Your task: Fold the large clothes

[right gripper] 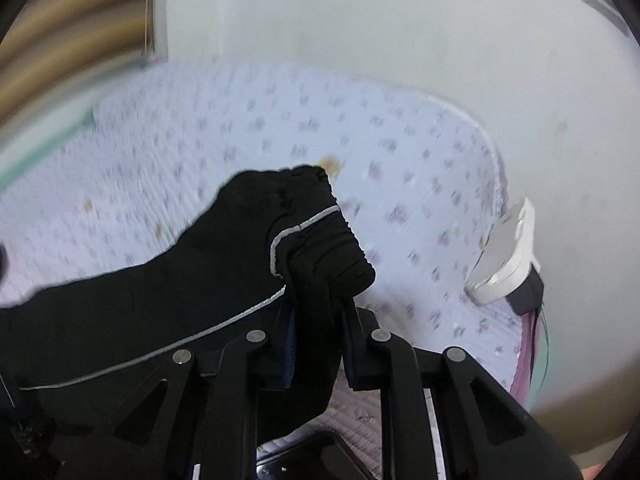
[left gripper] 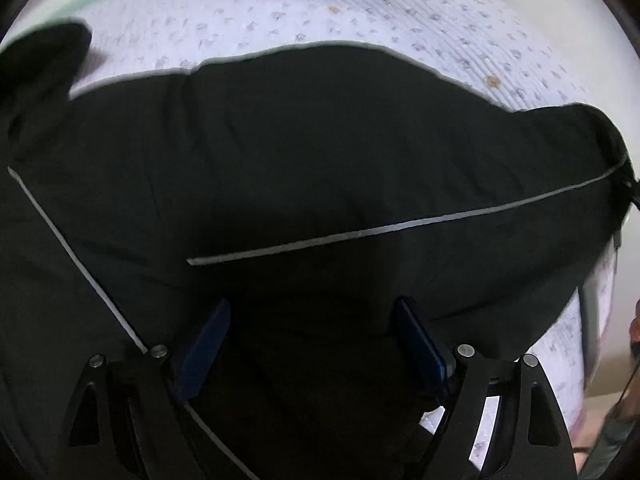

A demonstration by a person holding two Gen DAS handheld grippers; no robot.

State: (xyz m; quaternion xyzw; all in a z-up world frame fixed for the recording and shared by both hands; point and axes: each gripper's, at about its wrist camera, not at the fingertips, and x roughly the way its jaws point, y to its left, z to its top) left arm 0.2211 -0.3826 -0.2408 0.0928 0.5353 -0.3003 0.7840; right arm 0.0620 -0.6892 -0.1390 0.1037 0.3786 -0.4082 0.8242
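A large black garment (left gripper: 304, 152) with thin grey piping lies spread across a white patterned bed sheet (left gripper: 280, 12). My left gripper (left gripper: 314, 336) is open, its blue pads (left gripper: 206, 344) wide apart just above the black cloth near its near edge. In the right wrist view, my right gripper (right gripper: 318, 332) is shut on a bunched end of the black garment (right gripper: 304, 232), with a ribbed cuff and grey piping, lifted a little above the sheet (right gripper: 240, 120). The view is blurred by motion.
A white and grey box-like device (right gripper: 508, 256) sits at the sheet's right edge by a pale wall (right gripper: 400, 20). A green stripe (right gripper: 48, 140) runs along the sheet's far left edge. The bed's right edge (left gripper: 572, 344) shows beside the garment.
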